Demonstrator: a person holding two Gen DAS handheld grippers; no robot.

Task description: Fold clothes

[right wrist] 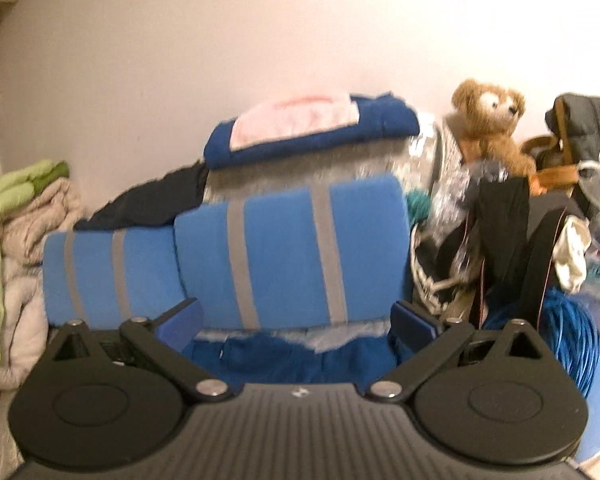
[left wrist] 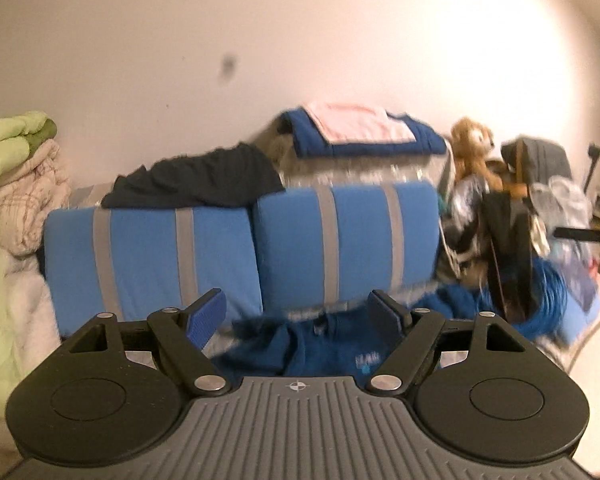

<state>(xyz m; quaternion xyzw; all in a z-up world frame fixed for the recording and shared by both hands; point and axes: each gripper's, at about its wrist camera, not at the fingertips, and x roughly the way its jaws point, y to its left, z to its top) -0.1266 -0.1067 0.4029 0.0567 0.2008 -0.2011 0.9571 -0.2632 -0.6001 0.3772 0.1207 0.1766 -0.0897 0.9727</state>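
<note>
The left gripper [left wrist: 296,312] hangs just over a rumpled dark blue garment [left wrist: 320,352], its jaws spread wide and pinching nothing. The right gripper [right wrist: 296,322] is the same, spread over that garment [right wrist: 284,360], which lies bunched in front of two blue cushions [right wrist: 260,252] with grey stripes. My guess is the garment is about to be picked up for spreading or folding; that calls for finding an edge or corner, which the blur hides. A folded blue piece [right wrist: 312,136] with a pink one [right wrist: 296,118] on top already sits above the cushions, so some folding looks done.
</note>
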